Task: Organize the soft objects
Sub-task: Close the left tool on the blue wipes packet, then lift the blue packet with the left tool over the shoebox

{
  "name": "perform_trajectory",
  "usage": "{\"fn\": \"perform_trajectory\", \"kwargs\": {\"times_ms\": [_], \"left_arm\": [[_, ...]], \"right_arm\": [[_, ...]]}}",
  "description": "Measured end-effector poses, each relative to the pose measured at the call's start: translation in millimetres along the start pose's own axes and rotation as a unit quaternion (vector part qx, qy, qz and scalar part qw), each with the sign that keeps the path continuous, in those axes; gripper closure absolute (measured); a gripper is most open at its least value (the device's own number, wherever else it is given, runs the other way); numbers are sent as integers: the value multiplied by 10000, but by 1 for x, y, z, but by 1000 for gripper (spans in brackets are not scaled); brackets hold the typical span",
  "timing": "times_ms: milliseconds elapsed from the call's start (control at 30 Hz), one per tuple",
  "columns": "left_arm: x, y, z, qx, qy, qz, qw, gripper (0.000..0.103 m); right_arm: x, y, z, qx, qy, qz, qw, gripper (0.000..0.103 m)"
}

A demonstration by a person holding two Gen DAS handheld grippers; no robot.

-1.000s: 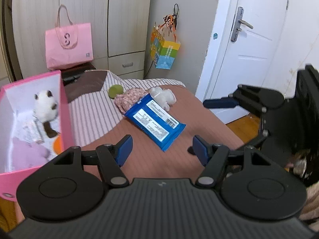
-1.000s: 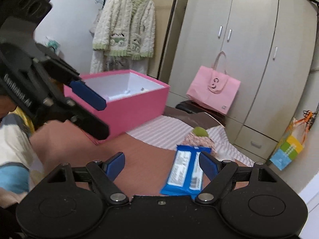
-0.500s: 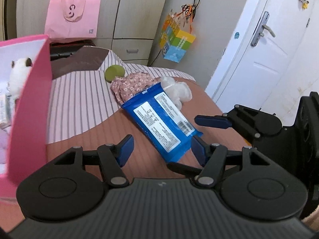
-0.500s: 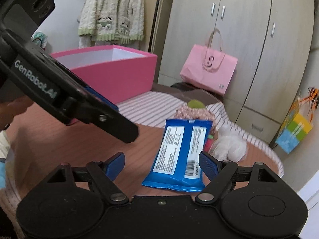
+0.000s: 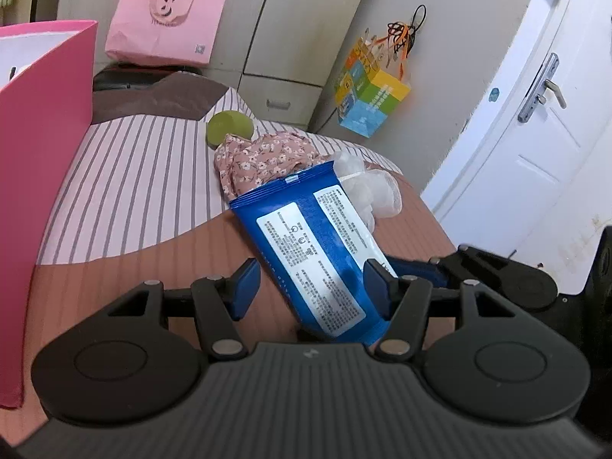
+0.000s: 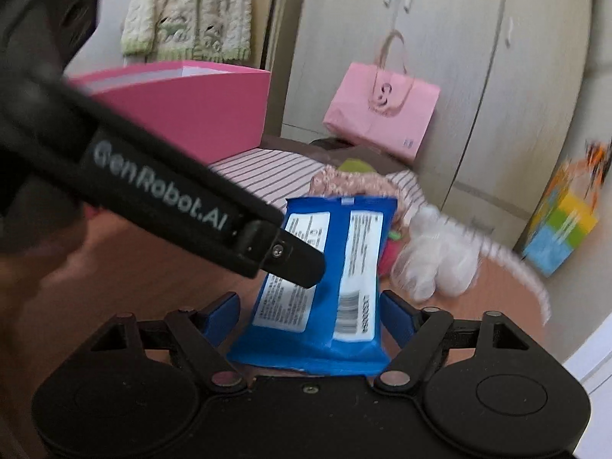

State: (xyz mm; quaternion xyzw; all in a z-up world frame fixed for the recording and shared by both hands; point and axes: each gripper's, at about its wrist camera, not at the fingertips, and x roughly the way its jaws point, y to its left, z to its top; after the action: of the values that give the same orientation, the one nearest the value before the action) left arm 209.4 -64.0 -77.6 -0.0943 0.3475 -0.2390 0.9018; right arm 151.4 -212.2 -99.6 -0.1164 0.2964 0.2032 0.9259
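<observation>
A blue wipes pack (image 5: pixel 306 244) lies on the bed, also in the right wrist view (image 6: pixel 325 279). My left gripper (image 5: pixel 310 286) is open, its fingers either side of the pack's near end. My right gripper (image 6: pixel 310 315) is open around the same pack from the other side; it shows at the right in the left wrist view (image 5: pixel 497 275). Behind the pack lie a floral pink cloth (image 5: pixel 264 160), a green ball (image 5: pixel 228 126) and a white fluffy item (image 5: pixel 375 187). The pink box (image 5: pixel 42 160) stands at the left.
A pink tote bag (image 5: pixel 164 19) leans on the wardrobe behind the bed. A colourful paper bag (image 5: pixel 369 95) hangs on the wall. A white door (image 5: pixel 535 134) is at the right. The striped bedcover (image 5: pixel 126 191) lies between box and objects.
Both grippers have moved in toward the blue wipes pack, and now bracket it from opposite sides. The pink box has slid to the left edge of the left wrist view.
</observation>
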Motion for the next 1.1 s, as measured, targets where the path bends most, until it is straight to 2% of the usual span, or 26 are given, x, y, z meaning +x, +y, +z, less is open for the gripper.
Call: {"fn": "perform_trajectory", "kwargs": {"times_ms": [100, 233, 467, 567, 933, 1100], "left_arm": [[4, -5, -8, 75, -98, 31, 9999, 44], [15, -4, -13, -110, 139, -128, 9998, 44], [15, -11, -22, 112, -7, -6, 9999, 60], [13, -14, -26, 206, -100, 18, 9997, 62], [-3, -22, -32, 350, -207, 128, 9991, 62], [-16, -22, -34, 312, -118, 116, 9994, 62]], "right_arm": [[0, -6, -4, 340, -47, 58, 9994, 33], [3, -4, -9, 471, -45, -1, 9989, 34], [4, 0, -15, 957, -49, -160, 9953, 36], [2, -2, -18, 1014, -92, -118, 9947, 39], [-3, 3, -21, 1043, -220, 84, 9943, 40], [-12, 9, -22, 1060, -255, 198, 9938, 36]]}}
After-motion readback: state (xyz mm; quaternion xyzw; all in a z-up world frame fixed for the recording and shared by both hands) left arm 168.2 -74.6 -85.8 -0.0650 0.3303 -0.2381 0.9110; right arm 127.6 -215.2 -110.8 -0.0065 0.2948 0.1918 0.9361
